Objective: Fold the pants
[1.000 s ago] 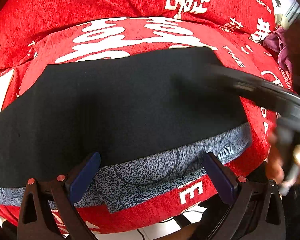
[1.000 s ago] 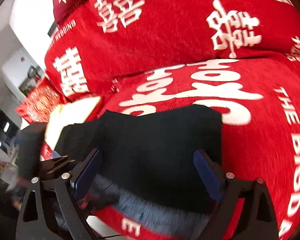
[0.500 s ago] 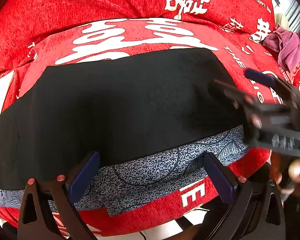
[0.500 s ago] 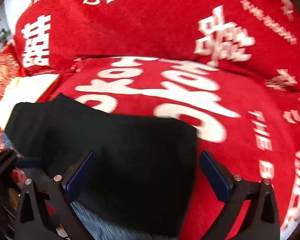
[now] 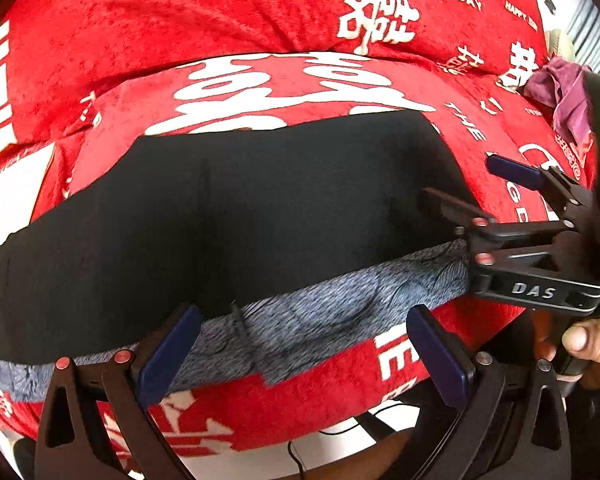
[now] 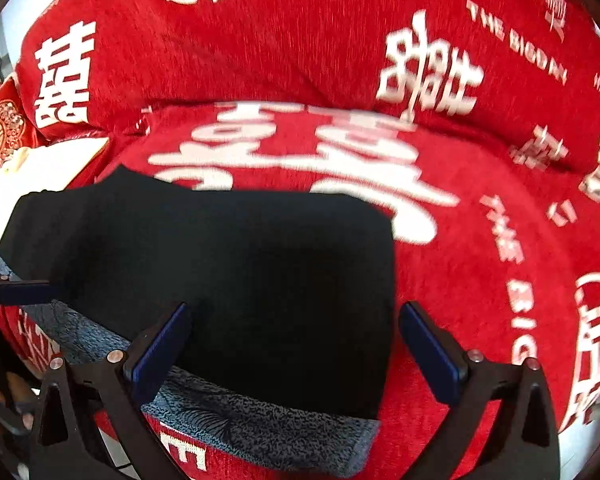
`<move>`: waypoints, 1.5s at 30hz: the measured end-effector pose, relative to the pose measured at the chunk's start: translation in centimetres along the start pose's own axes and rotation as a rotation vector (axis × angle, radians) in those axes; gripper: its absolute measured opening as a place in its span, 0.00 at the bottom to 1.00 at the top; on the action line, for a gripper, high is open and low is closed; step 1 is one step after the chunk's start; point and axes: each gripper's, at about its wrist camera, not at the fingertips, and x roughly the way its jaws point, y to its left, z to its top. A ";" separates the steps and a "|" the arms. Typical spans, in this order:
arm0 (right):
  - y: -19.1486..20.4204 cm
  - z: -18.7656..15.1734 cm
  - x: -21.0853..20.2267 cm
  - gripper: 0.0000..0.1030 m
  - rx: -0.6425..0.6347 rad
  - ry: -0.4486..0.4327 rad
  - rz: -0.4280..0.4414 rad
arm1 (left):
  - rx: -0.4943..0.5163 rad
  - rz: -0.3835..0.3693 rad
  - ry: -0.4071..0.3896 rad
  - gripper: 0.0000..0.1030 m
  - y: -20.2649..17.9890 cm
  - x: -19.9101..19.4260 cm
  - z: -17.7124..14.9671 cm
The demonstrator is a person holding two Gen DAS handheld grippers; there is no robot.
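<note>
Black pants lie spread flat on the red sofa cover, their grey patterned strip running along the edge nearest me. My left hand-held gripper hovers over that strip, fingers spread wide, gripping nothing. My right hand-held gripper straddles the pants' right end, equally wide and empty. Beyond that end lies a purple cloth.

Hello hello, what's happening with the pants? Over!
Left gripper open, right gripper open, both empty. Pants flat on sofa. Nothing in the way.
</note>
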 end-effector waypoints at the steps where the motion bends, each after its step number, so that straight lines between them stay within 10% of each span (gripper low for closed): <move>1: 0.2 0.0 -0.4 1.00 -0.008 -0.009 -0.008 | -0.007 -0.001 0.002 1.00 0.4 -0.1 -0.2; 18: 9.2 -1.9 3.1 1.00 -0.263 0.105 0.012 | -0.291 0.029 0.041 1.00 11.1 0.5 -1.8; 38: 12.2 2.8 4.5 1.00 -0.073 0.118 0.101 | -0.461 0.179 0.021 1.00 21.4 0.1 -5.2; 45: 18.0 3.0 4.0 1.00 -0.210 0.096 0.083 | -0.515 0.102 -0.020 1.00 24.1 -1.4 -6.6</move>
